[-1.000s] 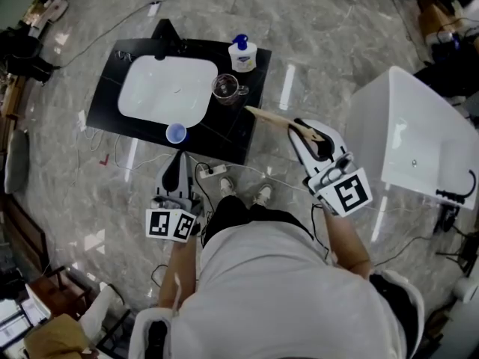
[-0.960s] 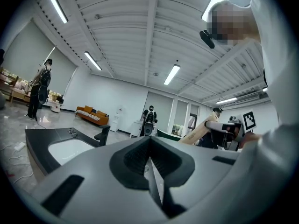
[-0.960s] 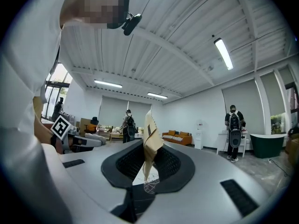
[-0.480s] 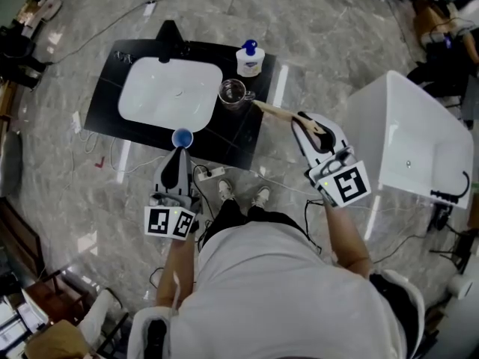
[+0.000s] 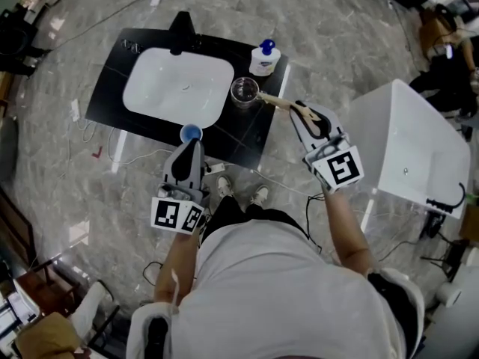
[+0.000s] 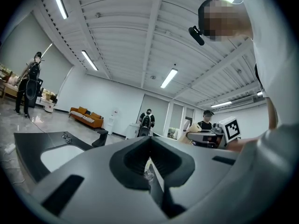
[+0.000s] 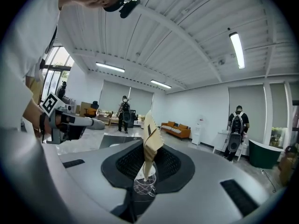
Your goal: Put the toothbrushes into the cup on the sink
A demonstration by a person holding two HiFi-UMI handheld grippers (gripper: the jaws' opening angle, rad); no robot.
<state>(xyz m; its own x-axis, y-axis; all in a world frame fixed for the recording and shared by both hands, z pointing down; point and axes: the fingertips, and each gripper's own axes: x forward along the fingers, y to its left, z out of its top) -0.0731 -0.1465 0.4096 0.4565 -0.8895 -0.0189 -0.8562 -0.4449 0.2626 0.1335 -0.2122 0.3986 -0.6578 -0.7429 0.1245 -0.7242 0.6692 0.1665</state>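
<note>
A clear glass cup [image 5: 245, 90] stands on the black sink counter [image 5: 247, 137], right of the white basin [image 5: 177, 87]. My right gripper [image 5: 299, 111] is shut on a toothbrush in a tan paper wrapper [image 5: 275, 102]. The wrapper's far end reaches the cup's right rim. In the right gripper view the wrapped toothbrush [image 7: 150, 143] sticks up from between the pads of the right gripper [image 7: 147, 169], with the glass cup [image 7: 145, 185] right behind it. My left gripper [image 5: 187, 159] hangs shut and empty at the counter's front edge; the left gripper [image 6: 150, 169] shows its jaws together.
A small blue cup [image 5: 191, 133] sits at the counter's front edge, just beyond the left gripper. A soap bottle with a blue cap [image 5: 263, 58] stands behind the glass cup. A black tap [image 5: 179, 30] is at the back. A white bathtub [image 5: 408, 144] stands to the right.
My right gripper has carried the wrapped toothbrush left, up to the glass cup, so its end now meets the rim. The left gripper has drawn closer to the blue cup.
</note>
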